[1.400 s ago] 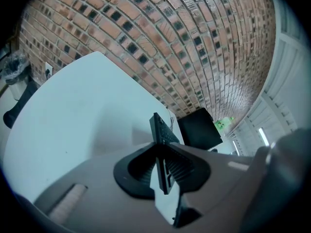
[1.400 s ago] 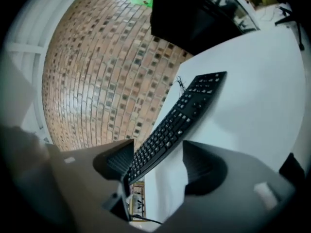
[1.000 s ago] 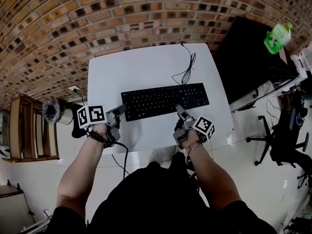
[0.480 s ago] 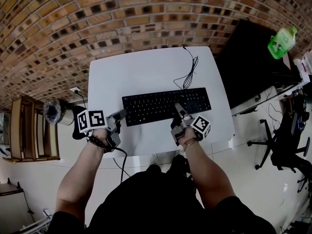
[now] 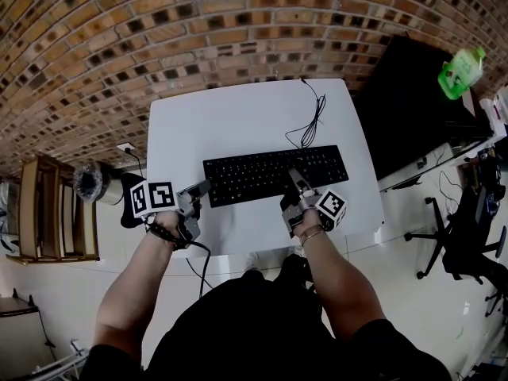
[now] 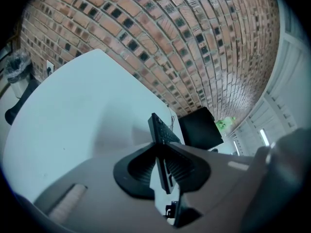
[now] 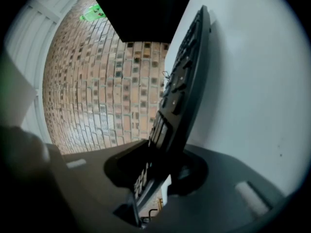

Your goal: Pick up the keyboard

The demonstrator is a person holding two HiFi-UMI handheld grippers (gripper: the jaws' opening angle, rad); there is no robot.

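A wooden shelf [image 5: 44, 221] stood far left on the floor, with a bag-lined bin [image 5: 87, 181] and a wall socket [image 5: 121, 145] between it and the white bench [image 5: 238, 109]. A brick wall [image 5: 159, 22] ran along behind.

The left gripper [image 5: 200, 189], whose cube bore black-and-white square markers, reached in at the bench's near left. Its jaws stood narrow, clamped on the left end of the black keyboard [image 5: 262, 175]. That gripper's own view showed the end edge-on between the pads.

The keyboard stretched across the near half of the bench, and its cable [image 5: 309, 121] looped away toward the wall. The key legends were too small to read. Nothing lay between either gripper and the keyboard.

The right gripper [image 5: 294, 177] came in over the near edge, right of the keyboard's middle. Its jaws had just been closing and now sat on the keyboard, one pad over the keys and one beneath.

Right of the bench stood a black surface [image 5: 405, 101], a green bottle [image 5: 460, 71] and an office chair [image 5: 460, 232].
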